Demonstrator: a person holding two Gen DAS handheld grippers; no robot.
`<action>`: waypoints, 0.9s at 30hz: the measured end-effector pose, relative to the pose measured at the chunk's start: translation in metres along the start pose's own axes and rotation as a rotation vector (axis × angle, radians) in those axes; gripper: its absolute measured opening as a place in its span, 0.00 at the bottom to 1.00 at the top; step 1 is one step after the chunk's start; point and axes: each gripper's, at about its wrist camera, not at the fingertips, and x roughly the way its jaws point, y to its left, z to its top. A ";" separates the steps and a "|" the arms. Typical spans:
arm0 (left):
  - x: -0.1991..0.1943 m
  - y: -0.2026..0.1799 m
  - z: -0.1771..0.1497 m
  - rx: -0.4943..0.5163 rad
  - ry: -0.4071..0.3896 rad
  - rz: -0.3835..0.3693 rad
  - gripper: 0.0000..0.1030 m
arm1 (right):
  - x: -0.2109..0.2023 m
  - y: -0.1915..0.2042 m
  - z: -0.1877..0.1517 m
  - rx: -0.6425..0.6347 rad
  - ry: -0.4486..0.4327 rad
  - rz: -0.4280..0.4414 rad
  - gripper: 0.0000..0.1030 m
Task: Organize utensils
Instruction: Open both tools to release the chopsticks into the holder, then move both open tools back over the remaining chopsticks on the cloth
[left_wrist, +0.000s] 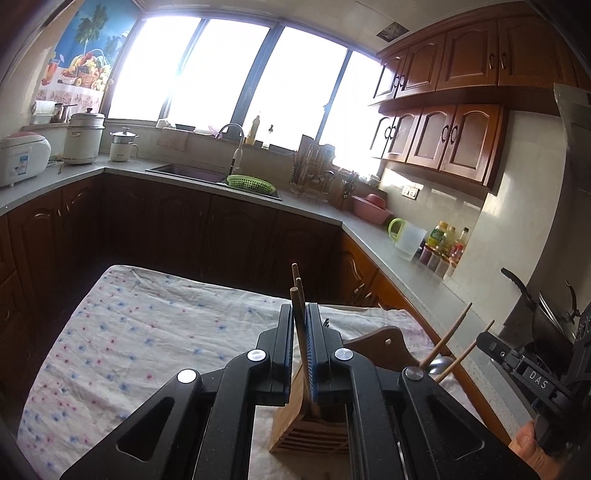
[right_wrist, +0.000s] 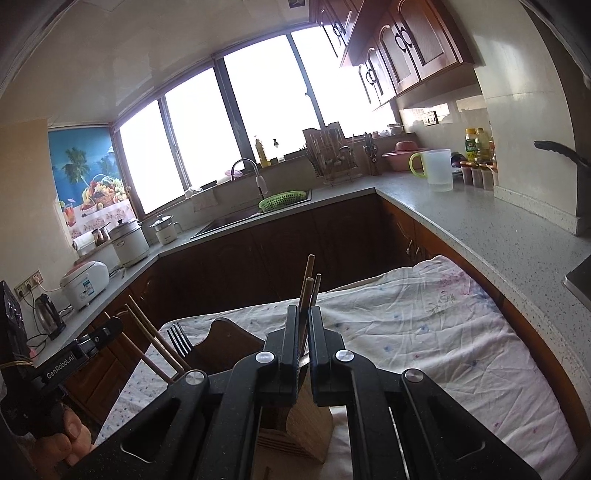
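A table covered by a wrinkled white cloth with small blue and pink flowers (left_wrist: 155, 332) (right_wrist: 424, 332) carries a light slatted wooden utensil holder (left_wrist: 306, 432) (right_wrist: 303, 432) near its front edge.

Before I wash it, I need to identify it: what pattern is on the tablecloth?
White tablecloth scattered with small blue and pink flowers; clearest in the left wrist view.

**Readable lettering on the two grippers**

The right gripper (left_wrist: 532, 380), seen from the left wrist camera, bears white letters "DAS". The left gripper (right_wrist: 70, 365), seen from the right wrist camera, reads "GenRobot.AI". Appliance and bottle labels are too small to read.
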 end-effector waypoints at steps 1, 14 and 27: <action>0.000 0.000 0.001 -0.003 0.004 -0.003 0.05 | 0.000 0.000 0.000 0.002 0.000 0.001 0.04; -0.043 0.008 -0.004 -0.029 -0.015 0.005 0.63 | -0.022 -0.007 0.000 0.070 -0.032 0.035 0.40; -0.147 0.048 -0.095 -0.156 0.077 0.106 0.77 | -0.099 -0.027 -0.080 0.194 -0.027 0.068 0.85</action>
